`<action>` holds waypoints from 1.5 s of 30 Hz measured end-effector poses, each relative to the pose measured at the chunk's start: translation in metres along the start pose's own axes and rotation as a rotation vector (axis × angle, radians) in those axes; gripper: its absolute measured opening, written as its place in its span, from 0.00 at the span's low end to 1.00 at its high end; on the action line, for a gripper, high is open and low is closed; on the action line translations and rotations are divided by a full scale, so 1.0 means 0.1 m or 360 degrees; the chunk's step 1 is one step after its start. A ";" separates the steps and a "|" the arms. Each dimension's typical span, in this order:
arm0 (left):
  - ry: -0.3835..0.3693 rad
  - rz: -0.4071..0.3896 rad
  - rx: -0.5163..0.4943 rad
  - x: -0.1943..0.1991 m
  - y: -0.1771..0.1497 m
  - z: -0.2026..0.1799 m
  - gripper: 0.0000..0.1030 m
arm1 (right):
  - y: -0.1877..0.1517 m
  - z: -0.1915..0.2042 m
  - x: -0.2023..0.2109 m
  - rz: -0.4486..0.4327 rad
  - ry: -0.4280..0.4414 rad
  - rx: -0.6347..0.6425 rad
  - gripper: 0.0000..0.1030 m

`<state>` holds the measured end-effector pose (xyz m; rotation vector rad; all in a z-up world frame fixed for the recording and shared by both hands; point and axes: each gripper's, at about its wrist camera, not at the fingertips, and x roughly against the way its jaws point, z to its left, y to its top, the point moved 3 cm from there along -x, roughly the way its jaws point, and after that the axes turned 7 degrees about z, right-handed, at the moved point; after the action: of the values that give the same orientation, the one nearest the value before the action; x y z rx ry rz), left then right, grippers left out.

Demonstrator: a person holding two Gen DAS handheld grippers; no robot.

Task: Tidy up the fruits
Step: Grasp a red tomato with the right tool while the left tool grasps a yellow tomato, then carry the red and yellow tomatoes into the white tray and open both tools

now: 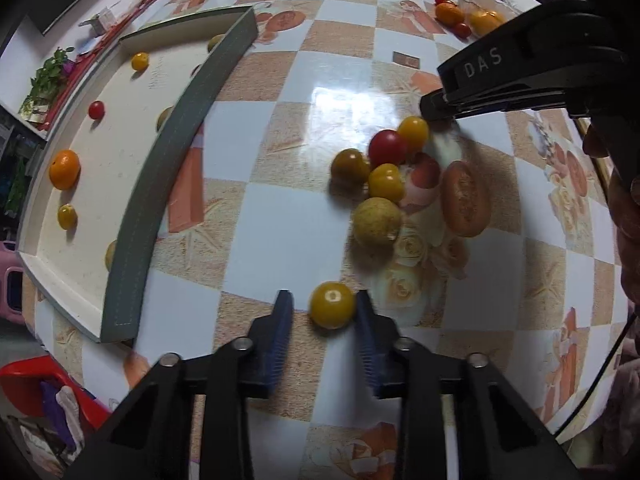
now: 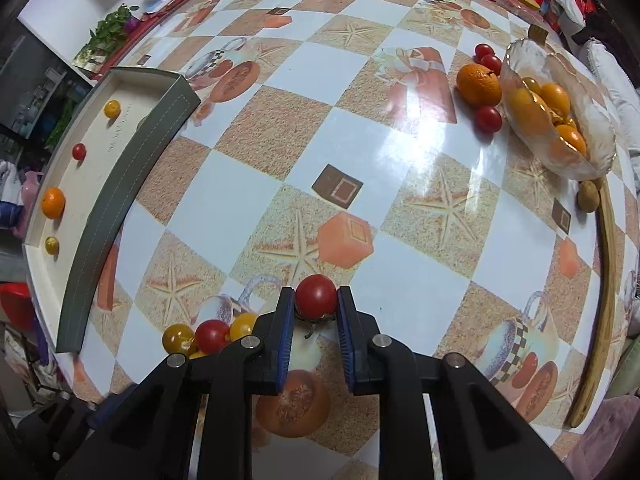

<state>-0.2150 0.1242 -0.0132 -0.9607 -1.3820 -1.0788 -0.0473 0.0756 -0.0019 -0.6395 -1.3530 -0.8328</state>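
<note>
Fruits lie scattered on my bench, and I hold a hand-held gripper in each hand, both pointing steeply down at it. My left hand-held gripper [image 1: 323, 304] has a yellow cherry tomato [image 1: 332, 305] between its blue pads; the right pad touches it, but a gap shows beside the left pad, so I cannot be sure the grip is firm. My right hand-held gripper [image 2: 316, 300] is closed on a red cherry tomato [image 2: 317, 296], both pads pressing its sides right at the tips.

Between the two lies a small cluster of fruits [image 1: 384, 176], red, yellow and pale green ones, all touching or just beside each other. Along the left edge of the bench sits a shallow grey-walled tray [image 1: 160, 184] that already holds several tomatoes and a small orange [image 1: 64, 169]. Towards the far right corner stands a glass bowl [image 2: 600, 148] holding oranges.

The tray lies to the left of both tomatoes, and my left hand is the nearer to it. Round as they are, neither tomato has a long axis to mind.
</note>
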 end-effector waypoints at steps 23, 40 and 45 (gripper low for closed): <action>-0.0152 -0.0044 0.0137 0.70 0.19 0.61 0.23 | -0.48 0.04 0.54 -0.0019 0.0174 -0.0045 0.22; -0.0083 -0.0118 0.0074 1.15 0.47 1.06 0.23 | -0.52 0.29 0.90 -0.0087 0.0194 -0.0105 0.22; -0.0098 -0.0118 -0.0008 1.10 0.68 1.42 0.23 | -0.41 0.45 0.90 -0.0127 0.0183 -0.0212 0.22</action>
<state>-0.1970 0.2768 0.1018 -0.9598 -1.4760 -1.1162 -0.1049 0.0756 0.0901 -0.6340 -1.2324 -1.0158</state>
